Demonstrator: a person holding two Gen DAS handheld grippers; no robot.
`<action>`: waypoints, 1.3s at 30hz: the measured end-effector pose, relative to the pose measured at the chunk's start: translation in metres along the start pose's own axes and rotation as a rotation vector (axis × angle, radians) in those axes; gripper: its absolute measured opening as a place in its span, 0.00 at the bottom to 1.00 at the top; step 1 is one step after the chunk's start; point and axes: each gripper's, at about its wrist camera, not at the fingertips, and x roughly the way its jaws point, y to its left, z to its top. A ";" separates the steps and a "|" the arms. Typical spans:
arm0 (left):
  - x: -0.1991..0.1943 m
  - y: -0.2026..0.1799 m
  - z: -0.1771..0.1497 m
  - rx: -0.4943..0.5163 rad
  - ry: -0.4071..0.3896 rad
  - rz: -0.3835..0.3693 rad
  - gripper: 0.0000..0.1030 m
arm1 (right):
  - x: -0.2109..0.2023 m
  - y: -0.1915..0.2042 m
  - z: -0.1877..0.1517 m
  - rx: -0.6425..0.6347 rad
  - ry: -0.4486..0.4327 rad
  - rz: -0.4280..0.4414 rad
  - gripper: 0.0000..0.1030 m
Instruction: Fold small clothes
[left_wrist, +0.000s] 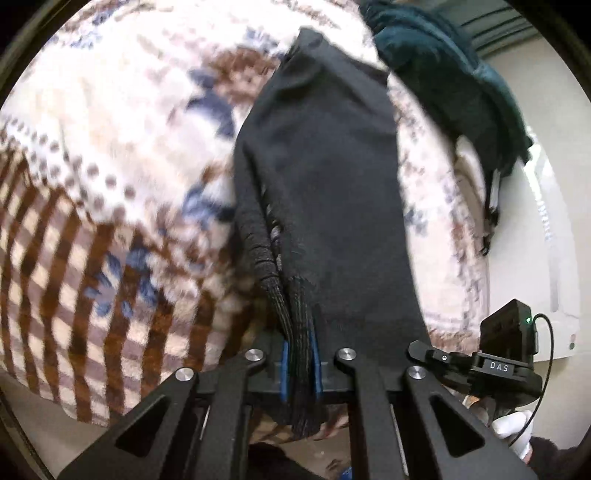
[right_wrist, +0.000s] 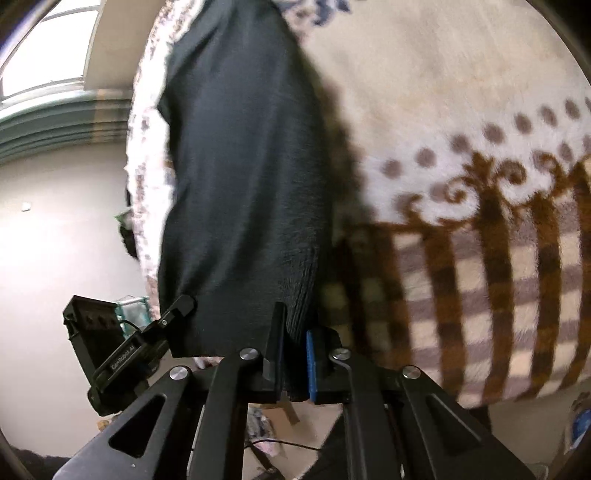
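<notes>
A small black garment (left_wrist: 325, 177) hangs stretched over a patterned fleece blanket (left_wrist: 110, 147). My left gripper (left_wrist: 300, 363) is shut on its ribbed waistband edge, bunched between the blue pads (left_wrist: 284, 369). My right gripper (right_wrist: 293, 363) is shut on the other end of the same black garment (right_wrist: 243, 166), its ribbed hem pinched between the pads (right_wrist: 312, 365). The two grippers sit close side by side: the right one (left_wrist: 461, 362) shows in the left wrist view and the left one (right_wrist: 147, 339) in the right wrist view. The garment's far end lies on the blanket (right_wrist: 461, 110).
A dark teal garment (left_wrist: 443, 74) lies on the blanket's far right edge. A white wall (right_wrist: 55, 221) and a window (right_wrist: 44, 48) are beyond the bed. A white-gloved hand (left_wrist: 517, 432) holds the right gripper. Floor clutter shows below the grippers.
</notes>
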 end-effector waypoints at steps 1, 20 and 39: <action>-0.011 -0.004 0.006 0.003 -0.024 -0.014 0.06 | -0.007 0.006 0.001 0.000 -0.008 0.017 0.09; 0.010 -0.066 0.237 -0.006 -0.182 -0.157 0.06 | -0.090 0.163 0.173 -0.094 -0.304 0.047 0.09; 0.194 -0.034 0.470 -0.173 0.053 -0.112 0.11 | 0.003 0.198 0.502 0.071 -0.323 -0.139 0.09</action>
